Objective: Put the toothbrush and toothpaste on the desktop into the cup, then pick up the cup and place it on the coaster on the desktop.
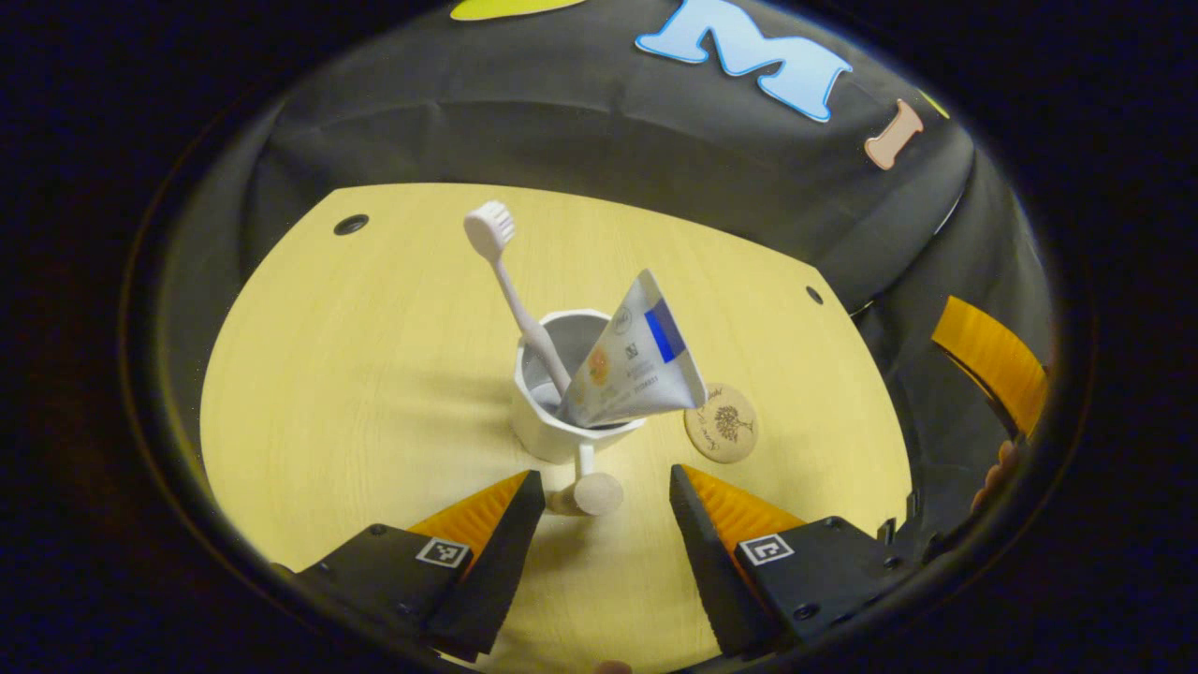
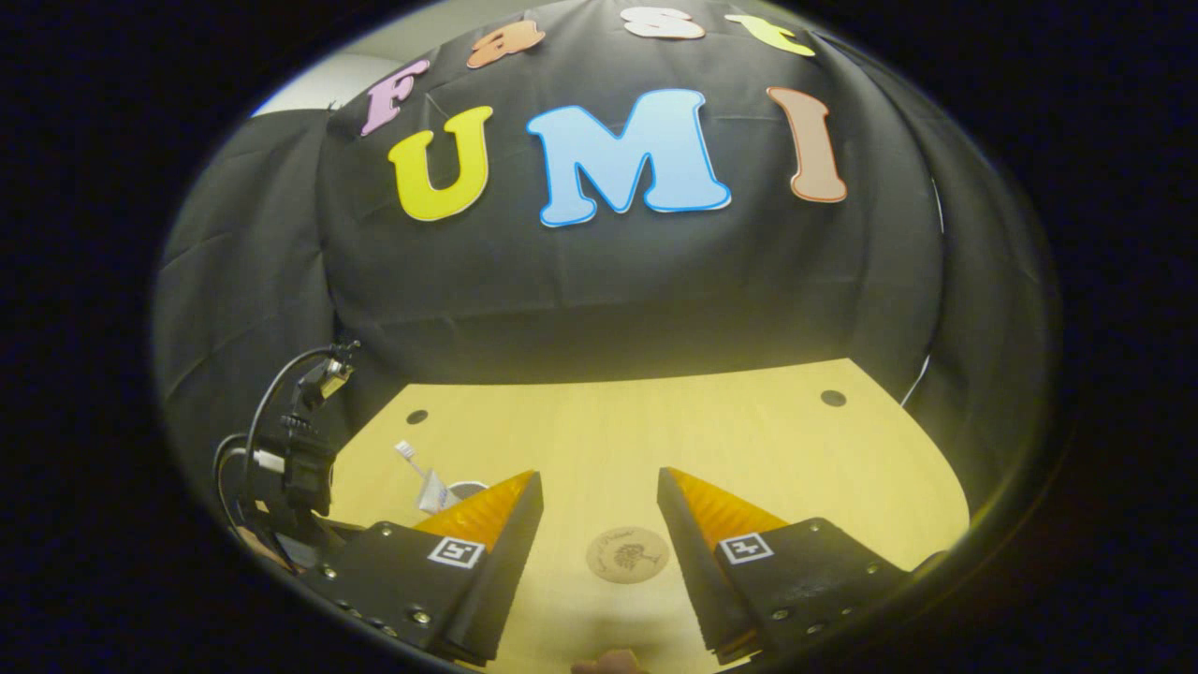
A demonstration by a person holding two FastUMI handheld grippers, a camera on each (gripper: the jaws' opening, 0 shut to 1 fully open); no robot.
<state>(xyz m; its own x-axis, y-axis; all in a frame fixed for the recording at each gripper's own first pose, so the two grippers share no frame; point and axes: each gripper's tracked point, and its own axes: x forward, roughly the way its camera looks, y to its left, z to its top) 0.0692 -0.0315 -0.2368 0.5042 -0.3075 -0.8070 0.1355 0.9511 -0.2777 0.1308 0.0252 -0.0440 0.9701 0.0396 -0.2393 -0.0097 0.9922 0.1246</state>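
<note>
Left gripper fingers wide apart, empty — cup w/ toothbrush + toothpaste mid-frame, untouched. Right gripper likewise apart, empty — coaster between its fingers, lower centre.

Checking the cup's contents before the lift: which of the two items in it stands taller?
The toothbrush: its bristle head rises well above the cup rim, higher than the toothpaste tube leaning beside it.

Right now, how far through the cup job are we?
Done: toothbrush and toothpaste both stand in the cup. In hand: nothing; the left hand-held gripper is open, facing the cup's handle. Left: grasp the cup and set it on the coaster, which lies bare beside it. The right hand-held gripper hovers open over the coaster.
</note>
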